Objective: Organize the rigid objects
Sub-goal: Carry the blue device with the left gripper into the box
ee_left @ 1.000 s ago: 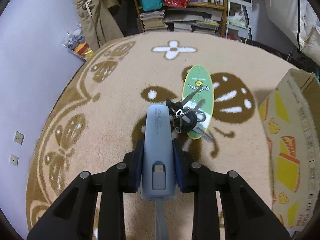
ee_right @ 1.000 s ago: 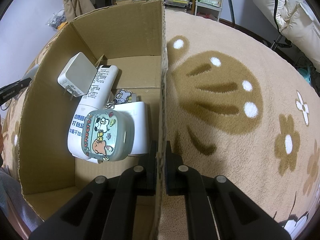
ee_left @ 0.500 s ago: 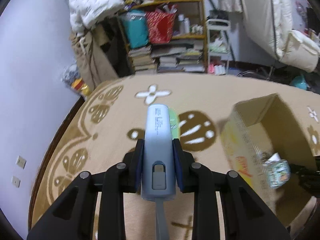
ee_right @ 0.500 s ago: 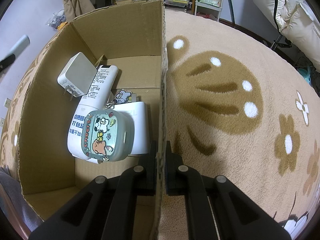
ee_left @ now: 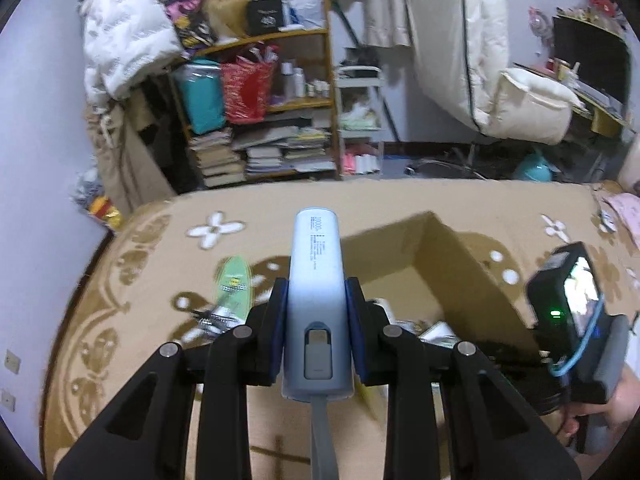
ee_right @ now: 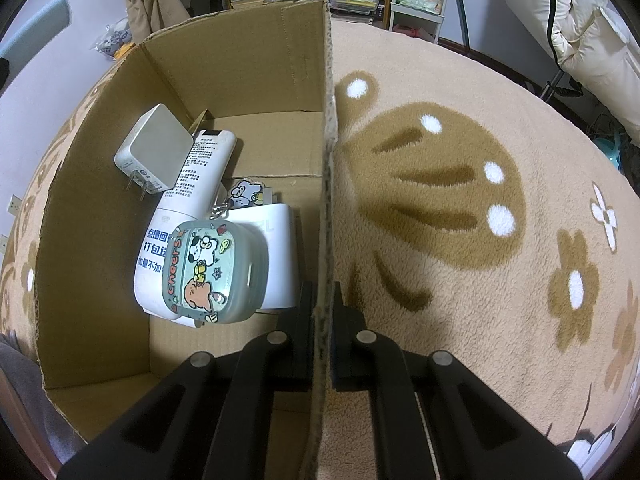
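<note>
My left gripper (ee_left: pixel 316 296) is shut on a pale blue power bank (ee_left: pixel 316 276), held in the air above the rug and in front of the open cardboard box (ee_left: pixel 460 264). A green mini skateboard (ee_left: pixel 234 284) with a bunch of keys (ee_left: pixel 210 318) lies on the rug to the left. My right gripper (ee_right: pixel 323 300) is shut on the box's right wall (ee_right: pixel 326 140). Inside the box lie a white charger (ee_right: pixel 154 150), a white tube (ee_right: pixel 192 192), a cartoon-printed case (ee_right: pixel 214 268) and a white block (ee_right: pixel 276 240).
The other gripper's camera unit (ee_left: pixel 572 312) and a hand (ee_left: pixel 612 412) sit at the right of the left wrist view. A cluttered bookshelf (ee_left: pixel 260 120) and white bedding (ee_left: pixel 500 60) stand beyond the patterned beige rug (ee_right: pixel 460 200). A blue tip (ee_right: pixel 36 24) shows upper left in the right wrist view.
My left gripper has lifted the power bank up and swung right, from over the keys and skateboard toward the box. The right gripper has held still on the box wall.
</note>
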Motion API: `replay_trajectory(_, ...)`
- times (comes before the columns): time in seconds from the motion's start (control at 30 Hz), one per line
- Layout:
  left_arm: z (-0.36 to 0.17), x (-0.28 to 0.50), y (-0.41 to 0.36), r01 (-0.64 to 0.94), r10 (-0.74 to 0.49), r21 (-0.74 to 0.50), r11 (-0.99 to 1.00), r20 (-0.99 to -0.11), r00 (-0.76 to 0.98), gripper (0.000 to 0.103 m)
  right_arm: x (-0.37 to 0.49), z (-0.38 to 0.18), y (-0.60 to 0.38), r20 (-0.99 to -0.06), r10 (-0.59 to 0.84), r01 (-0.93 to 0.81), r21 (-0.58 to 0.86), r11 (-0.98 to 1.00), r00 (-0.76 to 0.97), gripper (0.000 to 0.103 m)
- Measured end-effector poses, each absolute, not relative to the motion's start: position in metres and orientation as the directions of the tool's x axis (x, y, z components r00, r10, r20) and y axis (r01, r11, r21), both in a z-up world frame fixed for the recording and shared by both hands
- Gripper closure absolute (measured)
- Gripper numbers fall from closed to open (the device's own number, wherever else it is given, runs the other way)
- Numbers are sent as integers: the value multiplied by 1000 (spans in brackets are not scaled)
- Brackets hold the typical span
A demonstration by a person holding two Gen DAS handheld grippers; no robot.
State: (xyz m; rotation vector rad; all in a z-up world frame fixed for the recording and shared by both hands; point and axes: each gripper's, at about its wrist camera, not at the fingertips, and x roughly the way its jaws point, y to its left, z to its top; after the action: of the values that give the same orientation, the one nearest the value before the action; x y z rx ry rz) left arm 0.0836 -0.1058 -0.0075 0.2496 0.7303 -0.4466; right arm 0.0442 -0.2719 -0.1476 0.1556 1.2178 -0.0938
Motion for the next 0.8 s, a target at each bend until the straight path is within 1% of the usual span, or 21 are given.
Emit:
replay_trajectory(0.23,-27,66,-142,556,-338,71,828,-728,596,77,45,-147,-271,-939,12,156,69,985,344,96)
replay_trajectory(0.43,-46,63,-159,576,-316,81,813,-770,554,77,45,-147,-271,-939,11,156,69,985,343,96)
replay_trajectory(0.8,-65,60,-168,589,-278,110,801,-802,529,77,46,-147,-272,-940,11,155,68,985,341,96)
